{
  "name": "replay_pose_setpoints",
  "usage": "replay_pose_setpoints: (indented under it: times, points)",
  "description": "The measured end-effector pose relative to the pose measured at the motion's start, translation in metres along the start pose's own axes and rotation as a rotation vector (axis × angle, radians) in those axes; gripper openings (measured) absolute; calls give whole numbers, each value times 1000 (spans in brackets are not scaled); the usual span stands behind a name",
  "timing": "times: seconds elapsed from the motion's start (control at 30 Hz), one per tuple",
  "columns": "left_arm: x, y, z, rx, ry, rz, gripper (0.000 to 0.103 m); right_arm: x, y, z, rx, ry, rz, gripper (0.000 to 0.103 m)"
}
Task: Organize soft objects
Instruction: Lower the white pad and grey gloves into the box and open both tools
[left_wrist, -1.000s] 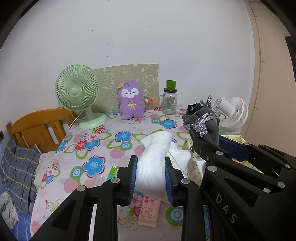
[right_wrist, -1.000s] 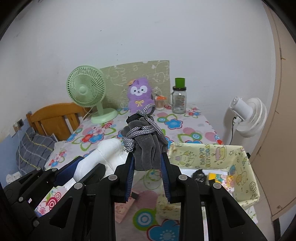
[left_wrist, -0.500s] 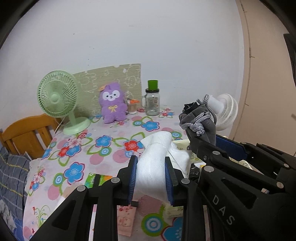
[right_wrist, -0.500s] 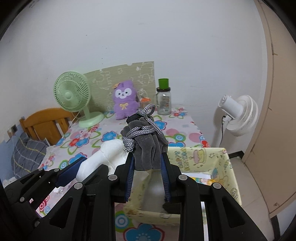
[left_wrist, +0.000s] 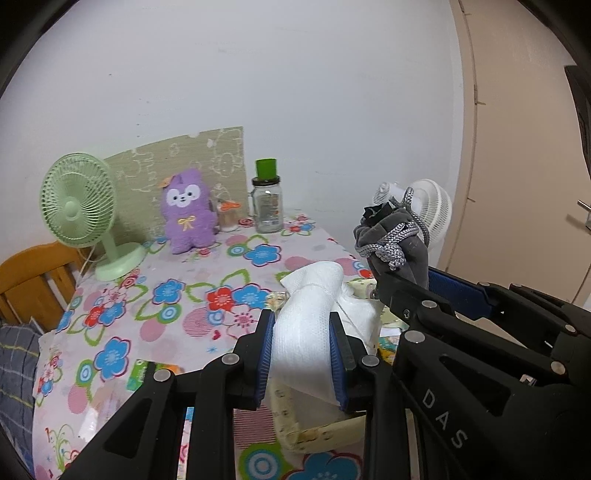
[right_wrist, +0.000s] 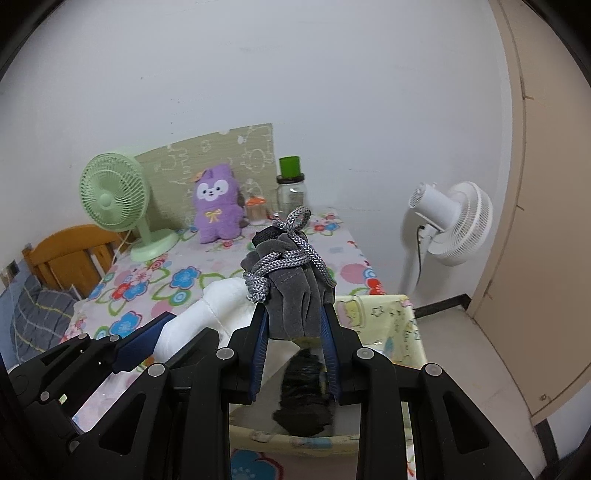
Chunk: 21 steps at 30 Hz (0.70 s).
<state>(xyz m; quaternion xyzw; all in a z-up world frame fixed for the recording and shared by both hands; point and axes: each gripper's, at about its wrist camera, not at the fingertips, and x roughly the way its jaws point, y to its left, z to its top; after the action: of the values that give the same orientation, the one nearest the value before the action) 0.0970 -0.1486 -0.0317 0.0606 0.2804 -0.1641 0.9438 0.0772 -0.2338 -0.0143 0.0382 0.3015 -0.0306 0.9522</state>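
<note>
My left gripper (left_wrist: 301, 354) is shut on a white padded cloth bundle (left_wrist: 308, 314), which also shows at the left of the right wrist view (right_wrist: 207, 314). My right gripper (right_wrist: 293, 336) is shut on a grey drawstring pouch (right_wrist: 291, 291) with a braided cord; that pouch appears in the left wrist view (left_wrist: 397, 240) too. Both hang above a pale yellow fabric bin (right_wrist: 402, 321) at the table's right end, whose near rim (left_wrist: 321, 435) sits under the left jaws. Something dark (right_wrist: 303, 402) lies inside the bin.
On the floral tablecloth (left_wrist: 177, 295) stand a green desk fan (left_wrist: 79, 214), a purple plush toy (left_wrist: 188, 210) and a green-capped bottle (left_wrist: 266, 199) by the wall. A white floor fan (right_wrist: 454, 221) stands right of the table, a wooden chair (right_wrist: 70, 254) left.
Both grippers moved rightward together with their loads. The yellow bin now lies directly below them, and the fan, plush and bottle have slid left in both views.
</note>
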Motion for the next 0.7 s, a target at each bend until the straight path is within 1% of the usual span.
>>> replay_pose_setpoints:
  times: [0.47, 0.7]
  points:
    - [27, -27, -1, 40, 37, -74, 27, 16, -34, -9, 40, 28, -37, 31]
    - [44, -32, -3, 42, 75, -82, 30, 30, -46, -15, 60, 64, -54, 31]
